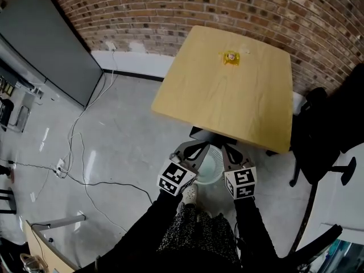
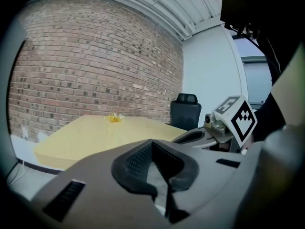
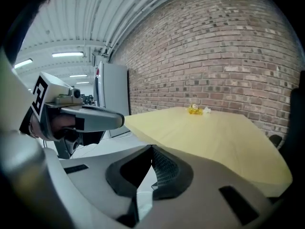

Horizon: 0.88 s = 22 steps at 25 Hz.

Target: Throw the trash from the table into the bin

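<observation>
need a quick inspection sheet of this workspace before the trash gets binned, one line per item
surface: table, bare wood apart from the trash
job's things: yellow wrapper and white scrap side by side near the table's far edge; bin on the floor at the near edge
clutter: nothing seen
grippers: left gripper and right gripper both shut and empty, above the bin in the head view
cables: cables loose on the floor left of the table
surroundings: brick wall behind, black chair to the right, grey panel to the left
</observation>
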### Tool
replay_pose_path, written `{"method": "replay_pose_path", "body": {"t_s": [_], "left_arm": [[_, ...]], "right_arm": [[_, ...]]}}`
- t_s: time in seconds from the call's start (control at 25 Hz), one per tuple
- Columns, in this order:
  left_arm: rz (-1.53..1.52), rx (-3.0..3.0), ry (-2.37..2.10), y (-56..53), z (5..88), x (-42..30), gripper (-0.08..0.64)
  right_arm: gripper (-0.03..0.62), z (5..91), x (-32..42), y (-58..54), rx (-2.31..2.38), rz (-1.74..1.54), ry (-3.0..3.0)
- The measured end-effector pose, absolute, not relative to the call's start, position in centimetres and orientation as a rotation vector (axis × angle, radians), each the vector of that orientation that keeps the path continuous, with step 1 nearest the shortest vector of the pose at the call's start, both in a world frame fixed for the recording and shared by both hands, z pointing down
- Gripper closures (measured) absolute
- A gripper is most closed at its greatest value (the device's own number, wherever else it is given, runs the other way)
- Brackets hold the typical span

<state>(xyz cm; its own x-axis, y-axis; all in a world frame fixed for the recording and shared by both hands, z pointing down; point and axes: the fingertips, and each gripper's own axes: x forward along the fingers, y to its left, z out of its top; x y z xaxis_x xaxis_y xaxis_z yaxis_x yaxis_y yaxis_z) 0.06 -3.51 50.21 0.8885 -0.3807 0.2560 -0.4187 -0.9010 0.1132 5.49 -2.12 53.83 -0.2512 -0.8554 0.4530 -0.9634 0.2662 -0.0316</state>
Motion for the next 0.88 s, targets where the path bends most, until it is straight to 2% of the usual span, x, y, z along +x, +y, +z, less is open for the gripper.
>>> {"method": "replay_pose_path", "body": {"t_s": [0.48,0.88], "left_arm": [[0.283,2.894,-0.63,-6.8,44.4,0.5,0.56],[0.274,2.958,-0.597,-10.9,41.9,-0.1,0.56]], "right_arm": [[0.58,44.8,8.5,-6.9,1.811,0.311,-2.164],[0.58,42.1,8.8,-10.1,1.898,0.277,-2.139]]}}
